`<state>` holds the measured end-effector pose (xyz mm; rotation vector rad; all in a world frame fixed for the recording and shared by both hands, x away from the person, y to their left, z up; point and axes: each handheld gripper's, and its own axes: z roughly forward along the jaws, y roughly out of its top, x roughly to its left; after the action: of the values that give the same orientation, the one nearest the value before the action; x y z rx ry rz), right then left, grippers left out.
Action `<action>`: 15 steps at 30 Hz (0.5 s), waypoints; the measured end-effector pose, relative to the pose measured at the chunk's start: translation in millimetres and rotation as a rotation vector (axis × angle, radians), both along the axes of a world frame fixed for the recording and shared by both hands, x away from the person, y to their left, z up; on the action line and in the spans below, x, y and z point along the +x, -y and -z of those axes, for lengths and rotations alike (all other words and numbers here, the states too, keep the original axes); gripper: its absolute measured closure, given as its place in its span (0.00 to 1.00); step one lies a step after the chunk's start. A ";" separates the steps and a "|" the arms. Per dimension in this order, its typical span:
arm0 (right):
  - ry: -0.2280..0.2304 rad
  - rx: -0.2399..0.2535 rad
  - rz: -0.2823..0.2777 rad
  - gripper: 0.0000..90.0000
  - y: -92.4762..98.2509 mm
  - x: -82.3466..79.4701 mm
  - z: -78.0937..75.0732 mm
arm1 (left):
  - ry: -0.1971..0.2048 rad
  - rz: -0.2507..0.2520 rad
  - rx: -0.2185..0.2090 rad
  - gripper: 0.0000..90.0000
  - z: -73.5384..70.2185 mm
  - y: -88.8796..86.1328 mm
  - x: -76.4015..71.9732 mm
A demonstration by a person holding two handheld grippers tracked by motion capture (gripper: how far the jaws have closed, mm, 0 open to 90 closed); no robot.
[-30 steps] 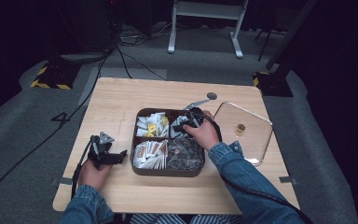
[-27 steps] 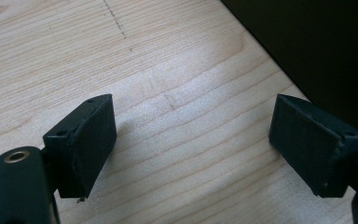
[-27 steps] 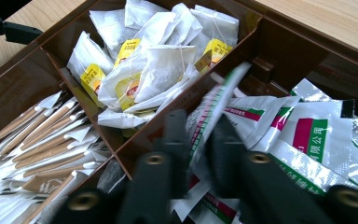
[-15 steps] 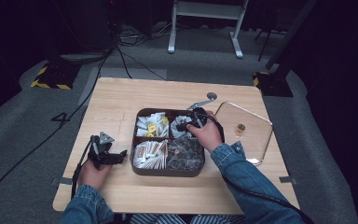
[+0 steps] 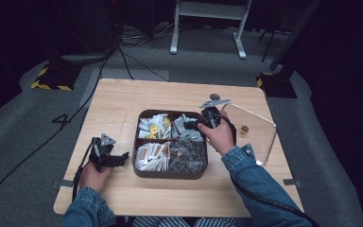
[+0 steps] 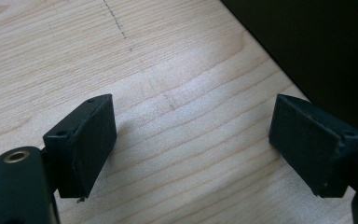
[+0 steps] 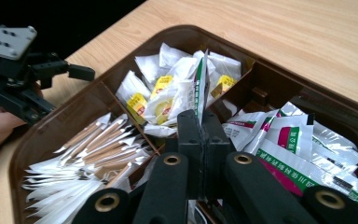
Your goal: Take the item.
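My right gripper (image 7: 203, 140) has its jaws pressed together on the edge of a white sachet with a green stripe (image 7: 198, 81), holding it upright above the brown divided tray (image 5: 144, 171). The sachet stands over the divider between the compartment of yellow-labelled packets (image 7: 168, 93) and the one of red-and-green packets (image 7: 289, 144). Nearer me lie paper-wrapped sticks (image 7: 98, 144) in their own compartment.

My left gripper (image 6: 191, 140) has its jaws spread wide, nothing between them, just above bare wood. In the high view it rests beside the tray's left wall, held in the left hand (image 5: 94, 175).

The tray sits mid-table on the pale wooden table (image 5: 123, 101); a clear lid (image 5: 260, 135) lies just to its right. Beyond the table are grey floor, cables and a metal stand's legs (image 5: 208, 28).

The right hand (image 5: 220, 137) reaches over the tray's far right corner, denim sleeve (image 5: 250, 175) trailing back.

Compared with half a second ago, both hands sit in nearly the same places; I can tell no clear shift.
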<state>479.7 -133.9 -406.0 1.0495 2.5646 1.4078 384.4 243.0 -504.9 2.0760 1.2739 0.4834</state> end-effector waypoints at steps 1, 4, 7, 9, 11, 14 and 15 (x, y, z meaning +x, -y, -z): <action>0.005 0.005 -0.002 1.00 1.4 -1.2 -1.5 | 0.000 -0.001 0.001 0.17 0.0 0.0 0.0; 0.014 0.020 -0.004 1.00 5.9 -5.0 -6.2 | 0.000 0.000 0.000 0.17 0.0 0.0 0.0; 0.023 0.037 -0.007 1.00 10.6 -8.7 -10.7 | -0.001 0.002 0.001 0.17 -0.1 -0.2 0.1; 0.028 0.047 -0.008 1.00 13.5 -10.7 -13.5 | -0.001 0.002 0.001 0.17 -0.1 -0.2 0.2; 0.033 0.059 -0.011 1.00 17.7 -13.2 -17.1 | -0.001 0.002 0.001 0.17 -0.1 -0.2 0.1; 0.037 0.071 -0.015 1.00 23.6 -16.9 -21.8 | 0.000 0.001 0.001 0.17 -0.1 -0.1 0.1; 0.036 0.076 -0.015 1.00 25.8 -18.3 -23.2 | 0.000 0.002 0.000 0.17 0.0 -0.1 0.0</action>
<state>461.4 -159.7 -382.9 1.0066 2.5185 1.5248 384.3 243.1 -504.8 2.0773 1.2723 0.4829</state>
